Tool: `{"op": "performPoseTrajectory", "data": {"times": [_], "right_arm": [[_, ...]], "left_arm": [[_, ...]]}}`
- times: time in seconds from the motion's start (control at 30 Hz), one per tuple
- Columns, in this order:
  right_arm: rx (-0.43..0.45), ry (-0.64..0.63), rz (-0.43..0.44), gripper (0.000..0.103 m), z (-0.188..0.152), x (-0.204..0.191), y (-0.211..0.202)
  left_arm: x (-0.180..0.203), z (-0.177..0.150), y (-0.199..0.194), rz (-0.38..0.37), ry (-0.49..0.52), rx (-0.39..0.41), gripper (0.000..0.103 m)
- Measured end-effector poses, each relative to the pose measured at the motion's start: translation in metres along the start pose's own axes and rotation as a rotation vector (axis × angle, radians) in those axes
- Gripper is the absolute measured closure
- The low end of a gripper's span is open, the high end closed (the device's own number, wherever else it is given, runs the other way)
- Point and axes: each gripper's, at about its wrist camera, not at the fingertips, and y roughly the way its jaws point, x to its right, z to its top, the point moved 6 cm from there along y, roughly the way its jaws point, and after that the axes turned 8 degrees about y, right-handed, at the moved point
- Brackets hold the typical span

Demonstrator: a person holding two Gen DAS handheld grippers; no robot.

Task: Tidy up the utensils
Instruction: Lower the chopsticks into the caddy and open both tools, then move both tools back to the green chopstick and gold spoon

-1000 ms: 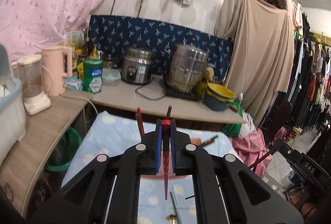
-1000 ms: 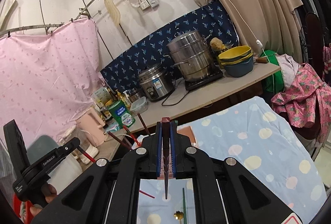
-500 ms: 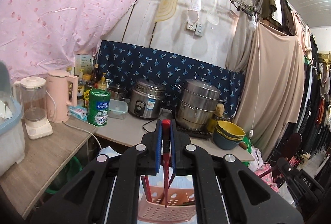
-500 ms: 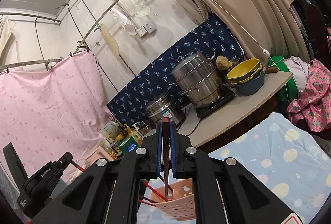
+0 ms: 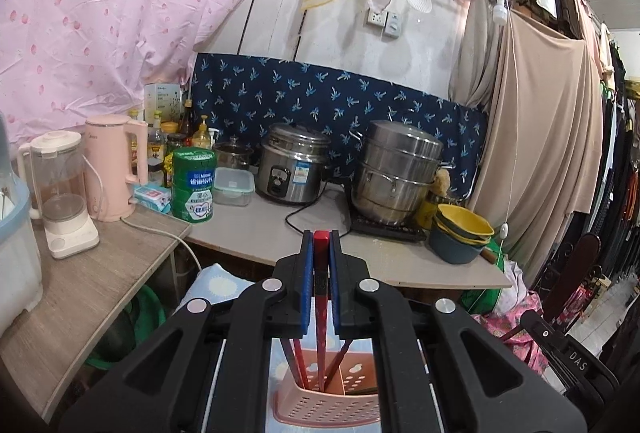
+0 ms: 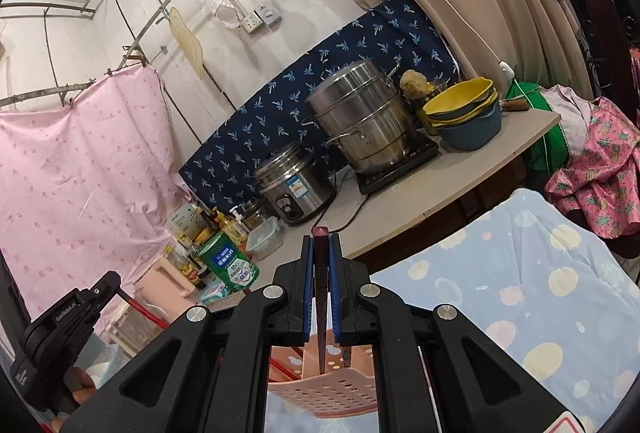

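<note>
A: Grippers, item one: left gripper, blue pads clamped on a bright red plastic chopstick; right gripper, clamped on a dark maroon chopstick.

B: Location?

A: Both tips hang over the pink perforated plastic utensil basket on the blue spotted cloth.

B: Progress?

A: Several red sticks already stand inside; these two not yet dropped in.

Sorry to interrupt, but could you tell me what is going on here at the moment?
A person is sorting chopsticks into a pink perforated holder on the spotted cloth. The left tongs are shut on a red chopstick, its tip down inside the holder beside others standing there. The right tongs are shut on a darker chopstick, its tip over the holder.
</note>
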Motion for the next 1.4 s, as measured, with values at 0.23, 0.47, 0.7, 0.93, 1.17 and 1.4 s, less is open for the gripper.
{"op": "performPoseTrajectory", "data": {"times": [0.23,0.47,0.7,0.93,1.17,1.4], "right_arm": [[-0.039,-0.032,-0.013,0.096,-0.013,0.001,0.008],[-0.047,-0.04,-0.016,0.086,-0.016,-0.001,0.003],[-0.039,-0.052,0.0,0.082,-0.017,-0.005,-0.01],[-0.06,-0.088,0.002,0.077,-0.033,-0.008,-0.032],[-0.135,-0.122,-0.039,0.076,-0.072,0.008,-0.054],[-0.243,-0.175,-0.112,0.076,-0.129,0.037,-0.078]], "left_arm": [[0.004,-0.017,0.009,-0.007,0.008,-0.053,0.096],[0.001,-0.026,0.011,-0.003,-0.006,-0.085,0.079],[0.0,-0.034,0.006,0.003,0.001,-0.101,0.069],[0.003,-0.053,-0.007,-0.006,0.027,-0.138,0.069],[0.009,-0.096,-0.022,-0.019,0.059,-0.223,0.069],[0.015,-0.157,-0.04,-0.032,0.103,-0.347,0.069]]}}
